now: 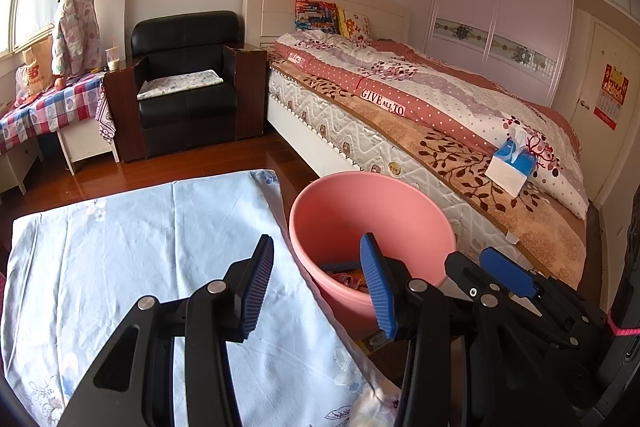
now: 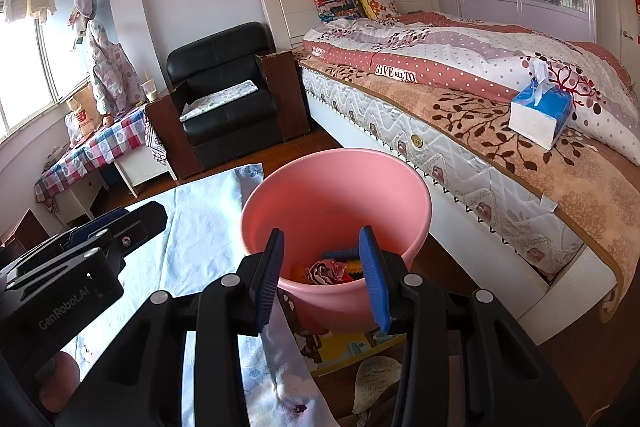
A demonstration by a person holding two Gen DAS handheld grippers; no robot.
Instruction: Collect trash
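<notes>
Bedroom, mid-cleanup: you hold both grippers over the pink bin, which stands on the floor btwn the cloth-covered surface at 9 o'clock and the bed at 3. Left gripper is spread, nothing btwn its pads; right gripper is spread too, empty. Trash, crumpled wrappers and bits, lies at the bin's bottom. Step looks like a pause after a drop. Next move: find remaining litter; none is visible on the cloth, so you'd likely need to look elsewhere.
</notes>
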